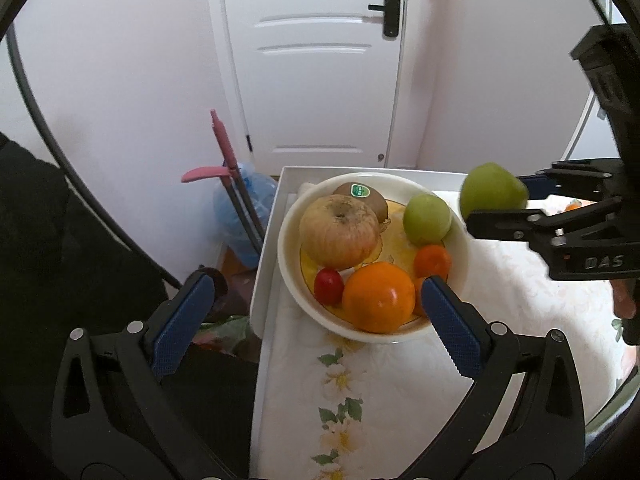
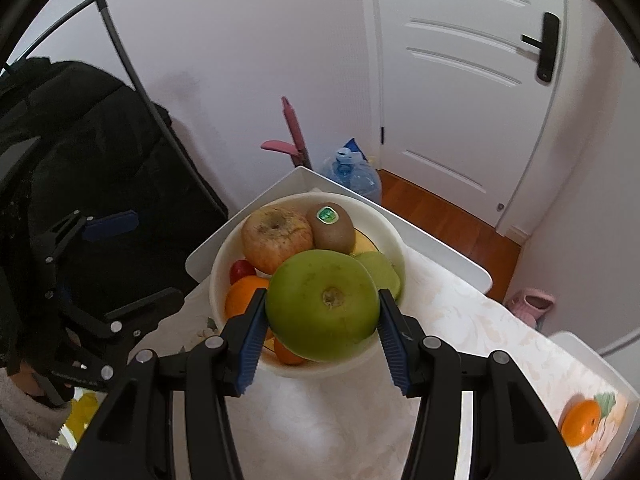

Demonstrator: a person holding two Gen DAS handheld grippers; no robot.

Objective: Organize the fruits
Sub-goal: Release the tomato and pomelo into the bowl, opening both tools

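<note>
Blue-padded right gripper (image 2: 322,322) clamps a green apple (image 2: 322,305) above the bowl's (image 2: 390,232) near rim. Left gripper (image 1: 316,320) gapes wide, holding nothing, beside the bowl. Farther in lie an orange (image 1: 378,297), russet apple (image 1: 339,232) and kiwi (image 1: 362,197).

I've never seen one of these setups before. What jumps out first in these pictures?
Most striking is the big green apple clamped between the blue pads of the right claw, held in the air just in front of a white bowl. That bowl, on a flowered cloth at the table's far end, is crowded with fruit: a wrinkled reddish apple, a stickered kiwi and a bright orange. The left claw hangs open and empty nearby.
</note>
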